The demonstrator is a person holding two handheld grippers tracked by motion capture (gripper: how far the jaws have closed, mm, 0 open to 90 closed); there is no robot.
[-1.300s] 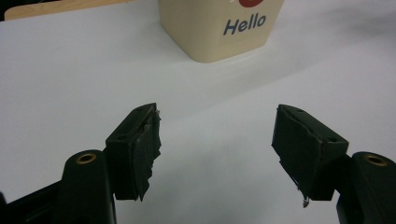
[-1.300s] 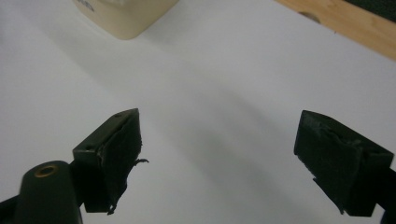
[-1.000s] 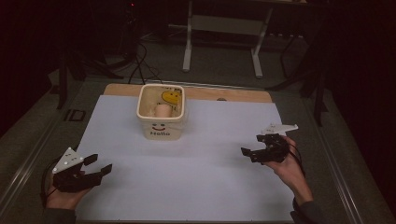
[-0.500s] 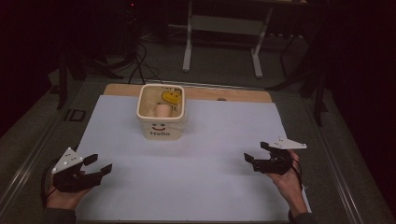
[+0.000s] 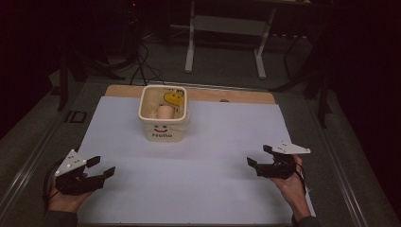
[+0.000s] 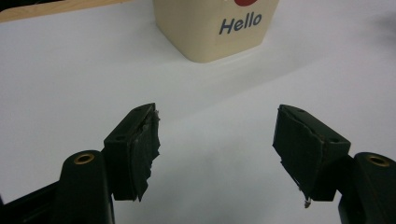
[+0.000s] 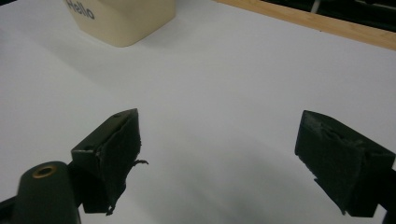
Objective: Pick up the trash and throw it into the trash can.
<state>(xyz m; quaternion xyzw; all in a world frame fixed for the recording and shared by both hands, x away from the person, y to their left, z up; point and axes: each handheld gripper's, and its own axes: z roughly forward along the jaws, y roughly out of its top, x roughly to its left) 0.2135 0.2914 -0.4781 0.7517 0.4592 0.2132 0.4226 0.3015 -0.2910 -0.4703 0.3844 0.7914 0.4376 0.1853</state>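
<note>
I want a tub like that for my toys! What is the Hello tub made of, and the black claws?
The Hello tub looks like smooth cream plastic: its rounded corners and even matt walls with printed letters suggest it. The left claw and the right claw look like hard black plastic. Their inner faces seem covered with black tape or rubber, frayed at the edges.
</note>
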